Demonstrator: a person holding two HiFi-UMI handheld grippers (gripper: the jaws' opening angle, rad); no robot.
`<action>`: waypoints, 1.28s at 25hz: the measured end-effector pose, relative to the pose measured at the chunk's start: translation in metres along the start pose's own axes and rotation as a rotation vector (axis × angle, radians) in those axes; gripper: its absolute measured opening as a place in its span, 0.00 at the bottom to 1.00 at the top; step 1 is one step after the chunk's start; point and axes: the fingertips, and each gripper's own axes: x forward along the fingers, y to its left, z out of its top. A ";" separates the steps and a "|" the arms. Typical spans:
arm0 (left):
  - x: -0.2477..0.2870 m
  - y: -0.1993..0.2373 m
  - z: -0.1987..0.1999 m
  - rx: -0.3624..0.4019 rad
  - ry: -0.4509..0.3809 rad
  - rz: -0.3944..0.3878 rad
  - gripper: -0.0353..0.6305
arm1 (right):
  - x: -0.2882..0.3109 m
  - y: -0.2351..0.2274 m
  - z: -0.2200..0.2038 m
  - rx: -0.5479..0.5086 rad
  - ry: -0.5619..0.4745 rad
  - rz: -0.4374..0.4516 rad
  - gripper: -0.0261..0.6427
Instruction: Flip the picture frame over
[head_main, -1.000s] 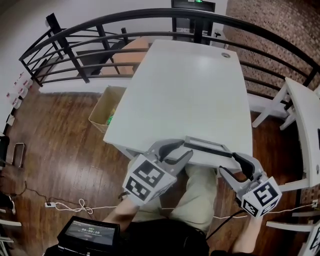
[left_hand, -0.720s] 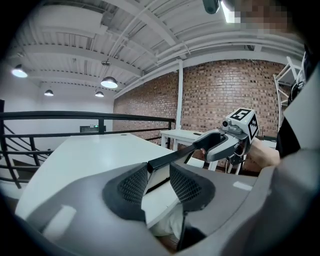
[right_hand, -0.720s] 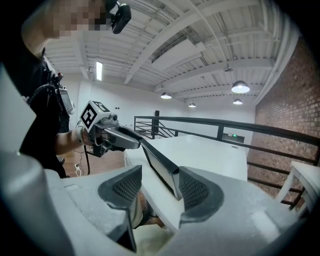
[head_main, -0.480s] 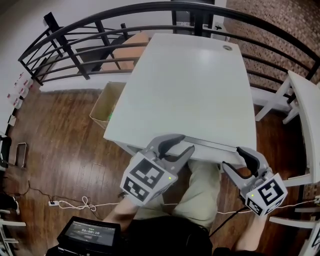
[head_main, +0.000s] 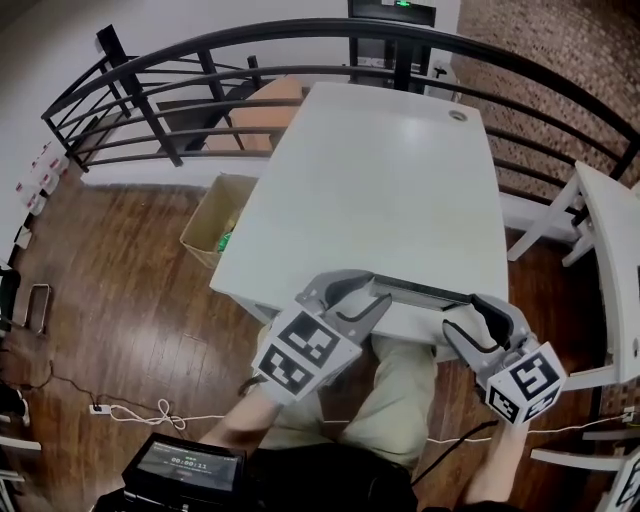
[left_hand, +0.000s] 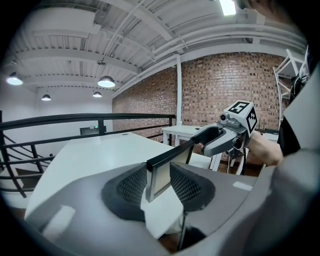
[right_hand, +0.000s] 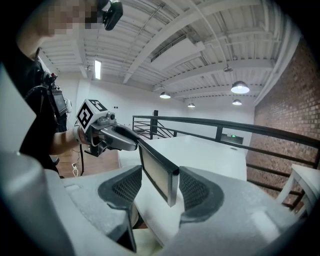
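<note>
Nearest, under both sets of jaws: the person's tan trousers (head_main: 392, 395). Left gripper (head_main: 375, 290): jaws wide apart, both pads pressed on the left end of the picture frame (head_main: 420, 292). Right gripper (head_main: 463, 305): same, jaws wide, clamped on the frame's right end. The frame spans straight from one pair of jaws to the other, standing up on a long edge and tilted, dark rim on top, pale face showing. It sits at the near edge of the white table (head_main: 380, 180); can't tell if its lower edge touches the top. In each gripper view the other gripper shows at the far end of the frame. The tabletop stretches away ahead of the jaws. Cardboard box (head_main: 212, 215) on the wood floor, out left of the left jaws. Black railing (head_main: 300, 40) curves round beyond the table. Second white table (head_main: 610, 240) out right of the right jaws.
</note>
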 end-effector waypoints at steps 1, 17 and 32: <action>0.002 0.002 0.000 0.004 0.002 0.000 0.27 | 0.002 -0.002 0.000 0.003 0.000 0.001 0.37; 0.028 0.024 0.010 -0.078 -0.032 -0.058 0.29 | 0.033 -0.034 0.009 0.048 -0.046 -0.045 0.37; 0.059 0.040 -0.014 -0.102 0.052 -0.055 0.29 | 0.069 -0.059 -0.018 0.152 0.003 -0.136 0.37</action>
